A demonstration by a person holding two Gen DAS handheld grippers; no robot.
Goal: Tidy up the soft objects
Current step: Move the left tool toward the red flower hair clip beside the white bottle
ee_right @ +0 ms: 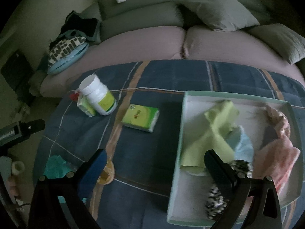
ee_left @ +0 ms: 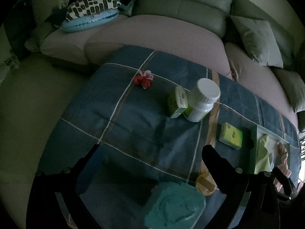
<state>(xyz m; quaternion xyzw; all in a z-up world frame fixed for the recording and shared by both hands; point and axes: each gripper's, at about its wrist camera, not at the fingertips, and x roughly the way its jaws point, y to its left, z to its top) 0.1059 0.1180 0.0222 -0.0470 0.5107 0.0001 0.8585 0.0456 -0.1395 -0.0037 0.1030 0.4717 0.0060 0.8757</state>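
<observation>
Standing mid-frame on the blue quilt [ee_left: 133,114], bottle [ee_left: 202,100] touching a green box [ee_left: 178,103], both grippers [ee_left: 150,164] [ee_right: 154,164] gaping wide, sofa [ee_left: 181,9] lying behind.

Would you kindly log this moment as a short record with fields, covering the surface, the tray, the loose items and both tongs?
surface: blue plaid cloth in front of a sofa
tray: shallow box holding a yellow-green cloth, light blue cloth, pink cloth, spotted scrunchie
soft items outside tray: teal towel, red hair tie
other items: white bottle, tissue pack
left tongs: open, empty, above the teal towel
right tongs: open, empty
</observation>
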